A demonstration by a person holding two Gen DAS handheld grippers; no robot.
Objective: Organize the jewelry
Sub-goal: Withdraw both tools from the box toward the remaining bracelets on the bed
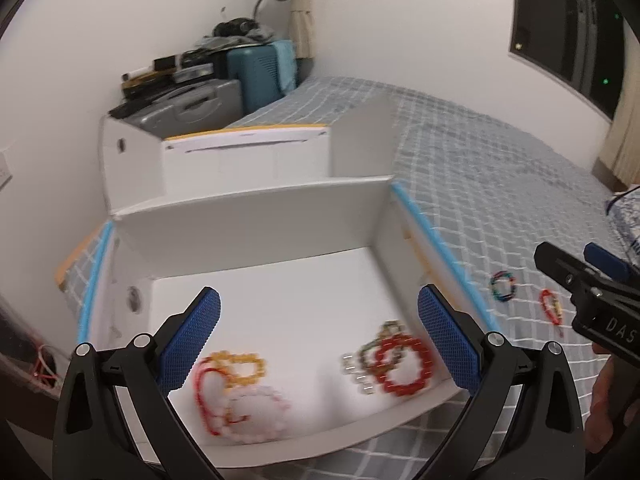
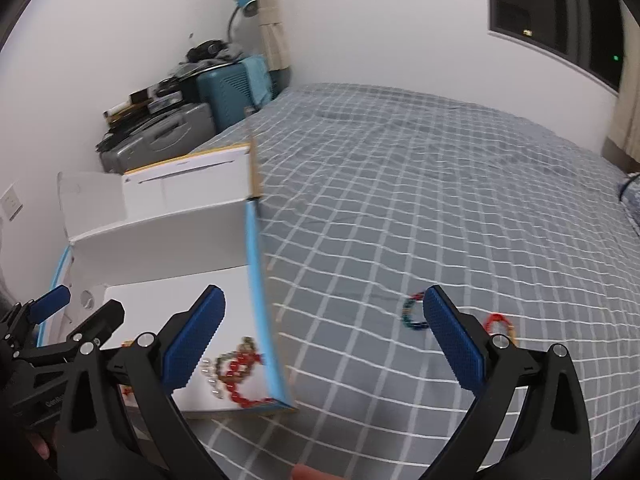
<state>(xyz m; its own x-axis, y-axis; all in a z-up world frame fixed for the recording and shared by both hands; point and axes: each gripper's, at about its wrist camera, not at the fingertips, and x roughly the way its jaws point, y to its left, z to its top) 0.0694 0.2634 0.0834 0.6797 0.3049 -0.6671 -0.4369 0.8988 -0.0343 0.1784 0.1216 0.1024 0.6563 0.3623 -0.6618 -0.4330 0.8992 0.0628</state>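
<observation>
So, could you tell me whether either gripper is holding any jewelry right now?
Neither: left gripper and right gripper are both open and empty.

The box (image 1: 256, 216) ahead of the left gripper (image 1: 319, 340) looks like matt white cardboard. Its pads (image 1: 192, 340) are blue with a rough, knurled face on black plastic arms. Beads (image 1: 404, 364) between them look glossy. Right of it, the sheet (image 1: 500, 184) is checked cloth.

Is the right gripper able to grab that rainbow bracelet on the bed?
Probably yes. The right gripper is open and empty, the rainbow bracelet lies on the bare bed just ahead, and nothing blocks it.
</observation>
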